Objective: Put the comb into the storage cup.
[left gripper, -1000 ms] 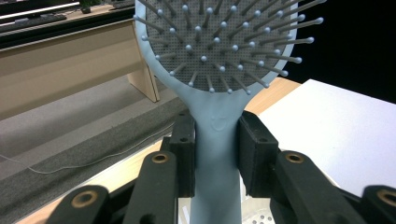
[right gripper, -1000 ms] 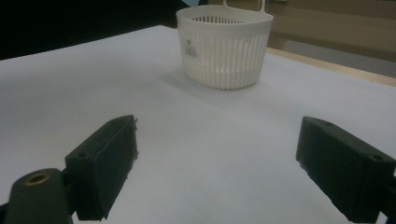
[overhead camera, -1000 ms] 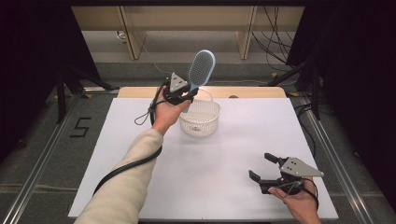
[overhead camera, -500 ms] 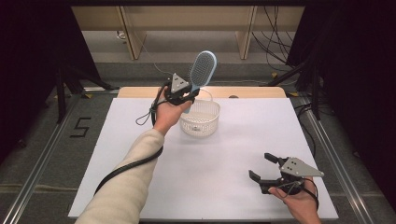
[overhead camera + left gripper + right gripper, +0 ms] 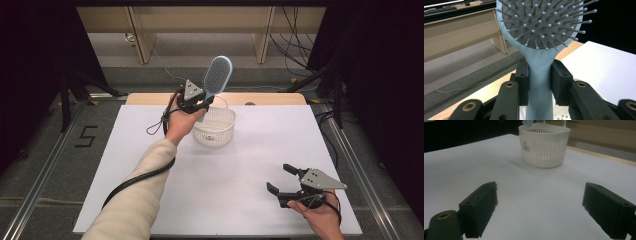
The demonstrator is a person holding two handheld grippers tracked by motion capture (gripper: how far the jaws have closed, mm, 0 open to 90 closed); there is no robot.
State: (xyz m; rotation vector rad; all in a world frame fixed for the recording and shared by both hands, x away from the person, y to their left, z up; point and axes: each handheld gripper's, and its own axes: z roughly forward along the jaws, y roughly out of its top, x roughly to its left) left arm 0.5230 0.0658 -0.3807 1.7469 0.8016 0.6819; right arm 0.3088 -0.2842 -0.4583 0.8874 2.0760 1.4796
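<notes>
Basket (image 5: 214, 127) sits on the bench (image 5: 240, 165), far side; hairbrush (image 5: 216, 79) stands above it, right claw (image 5: 283, 179) well nearer.

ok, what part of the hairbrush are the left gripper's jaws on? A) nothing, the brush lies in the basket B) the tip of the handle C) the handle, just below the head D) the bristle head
C: in the left gripper view the left gripper has both jaws pressed on the light blue handle of the hairbrush just under the bristled head, held upright over the white basket.
</notes>
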